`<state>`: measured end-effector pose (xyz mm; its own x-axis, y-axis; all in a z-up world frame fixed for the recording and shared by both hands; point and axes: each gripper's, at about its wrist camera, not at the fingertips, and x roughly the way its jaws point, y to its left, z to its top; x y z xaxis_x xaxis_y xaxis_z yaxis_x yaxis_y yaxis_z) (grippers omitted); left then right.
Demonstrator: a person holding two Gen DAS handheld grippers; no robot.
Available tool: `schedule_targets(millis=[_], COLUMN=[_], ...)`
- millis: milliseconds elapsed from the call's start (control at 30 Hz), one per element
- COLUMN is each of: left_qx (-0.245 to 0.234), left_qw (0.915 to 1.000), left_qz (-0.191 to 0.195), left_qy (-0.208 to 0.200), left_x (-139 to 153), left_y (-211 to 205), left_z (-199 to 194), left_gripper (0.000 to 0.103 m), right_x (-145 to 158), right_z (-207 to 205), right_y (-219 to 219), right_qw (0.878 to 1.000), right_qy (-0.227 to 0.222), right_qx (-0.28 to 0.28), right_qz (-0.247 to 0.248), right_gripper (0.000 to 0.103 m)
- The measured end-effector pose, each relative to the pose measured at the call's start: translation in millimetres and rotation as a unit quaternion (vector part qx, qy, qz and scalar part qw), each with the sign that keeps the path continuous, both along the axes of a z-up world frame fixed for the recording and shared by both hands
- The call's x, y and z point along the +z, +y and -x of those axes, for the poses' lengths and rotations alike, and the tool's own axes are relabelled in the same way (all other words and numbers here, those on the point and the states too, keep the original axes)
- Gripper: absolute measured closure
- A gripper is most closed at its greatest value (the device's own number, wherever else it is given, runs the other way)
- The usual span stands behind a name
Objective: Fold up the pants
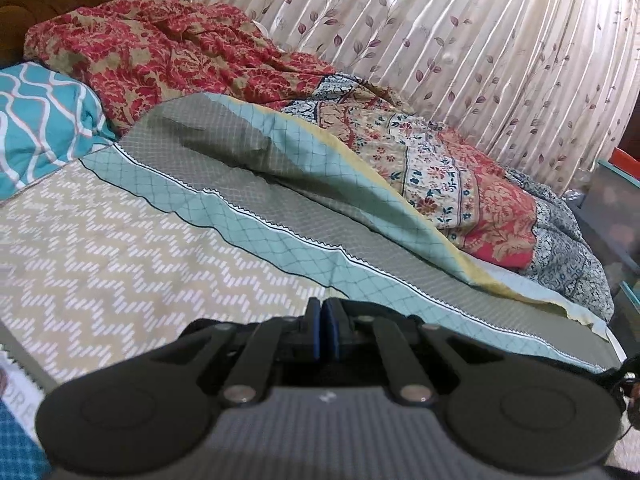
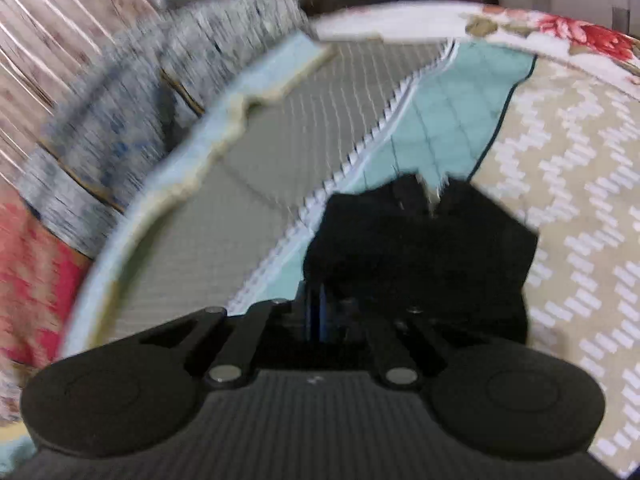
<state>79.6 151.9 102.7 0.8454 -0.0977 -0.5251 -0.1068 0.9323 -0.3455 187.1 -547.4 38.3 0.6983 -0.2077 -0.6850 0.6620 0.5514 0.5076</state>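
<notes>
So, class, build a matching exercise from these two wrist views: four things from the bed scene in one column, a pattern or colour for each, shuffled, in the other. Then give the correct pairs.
Column one:
1. pillow
2. curtain
3. black garment
4. bedsheet

Column two:
A. beige with white zigzags
B. teal with white wavy lines
C. plain dark, no pattern visible
D. cream with a leafy vine print

Pairs: 1-B, 2-D, 3-C, 4-A

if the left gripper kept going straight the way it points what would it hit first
Most likely the bedsheet: the shut left gripper points slightly downward over it, toward the teal checked band. Nothing shows between its tips and the sheet, though depth is hard to judge.
</notes>
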Motion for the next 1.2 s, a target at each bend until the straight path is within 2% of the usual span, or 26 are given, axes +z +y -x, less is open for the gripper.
schedule_targets(millis=[100, 233, 300, 400, 467, 533, 633, 700, 733, 800, 867, 933, 1033, 1133, 1200], left_qx=[0.0, -0.002, -0.005, -0.006, -0.009, -0.006, 0.003, 0.019, 0.031, 0.047, 0.062, 0.072, 0.064, 0.053, 0.052], left_qw=[1.0, 0.9997, 0.9996, 0.9996, 0.9994, 0.998, 0.9924, 0.986, 0.9843, 0.984, 0.985, 0.9851, 0.9828, 0.9744, 0.9705], left_qz=[0.001, 0.011, 0.013, 0.023, 0.032, 0.037, 0.056, 0.084, 0.095, 0.109, 0.117, 0.127, 0.152, 0.199, 0.215], left_qy=[-0.007, -0.02, -0.024, -0.015, 0.007, 0.05, 0.11, 0.143, 0.146, 0.133, 0.11, 0.091, 0.082, 0.09, 0.097], left_x=[11.5, 29.0, 34.4, 30.7, 18.0, -1.7, -31.1, -45.2, -47.4, -44.8, -36.7, -28.5, -24.9, -31.9, -39.8], left_y=[2.6, 10.4, 15.2, 22.4, 26.6, 29.1, 36.8, 48.0, 55.3, 67.5, 79.4, 88.5, 90.3, 89.4, 86.7], left_z=[20.4, 61.4, 86.5, 128.6, 152.4, 173.6, 196.4, 209.5, 215.6, 226.8, 232.7, 232.2, 218.4, 192.7, 178.4], left_gripper=[0.098, 0.098, 0.098, 0.098, 0.095, 0.094, 0.093, 0.083, 0.078, 0.076, 0.063, 0.052, 0.043, 0.029, 0.027], right_x=[24.0, 55.1, 61.4, 55.0, 39.2, 16.2, -14.4, -19.1, -18.3, -6.7, 12.5, 32.2, 41.4, 29.1, 14.1], right_z=[44.7, 140.4, 190.8, 274.7, 321.6, 362.0, 408.4, 430.5, 436.2, 439.2, 426.0, 402.1, 365.2, 321.8, 294.6], right_y=[-6.7, -11.4, -7.7, -7.2, -7.2, -7.6, -4.4, -2.8, 0.1, 2.3, 12.5, 34.8, 60.8, 115.4, 155.3], right_qw=[0.998, 0.989, 0.984, 0.977, 0.978, 0.984, 0.987, 0.977, 0.971, 0.969, 0.977, 0.984, 0.99, 0.989, 0.982], right_qy=[-0.06, -0.138, -0.167, -0.201, -0.196, -0.163, -0.081, -0.051, -0.057, -0.082, -0.095, -0.114, -0.13, -0.122, -0.107], right_qx=[0.008, 0.02, 0.017, 0.011, 0.0, -0.037, -0.124, -0.202, -0.228, -0.231, -0.192, -0.131, -0.027, 0.088, 0.158], right_qz=[-0.025, -0.051, -0.061, -0.07, -0.065, -0.067, -0.06, -0.05, -0.053, -0.042, -0.003, 0.03, 0.038, 0.006, -0.01], right_gripper=[0.097, 0.097, 0.097, 0.097, 0.096, 0.094, 0.092, 0.073, 0.062, 0.062, 0.062, 0.062, 0.061, 0.061, 0.061])
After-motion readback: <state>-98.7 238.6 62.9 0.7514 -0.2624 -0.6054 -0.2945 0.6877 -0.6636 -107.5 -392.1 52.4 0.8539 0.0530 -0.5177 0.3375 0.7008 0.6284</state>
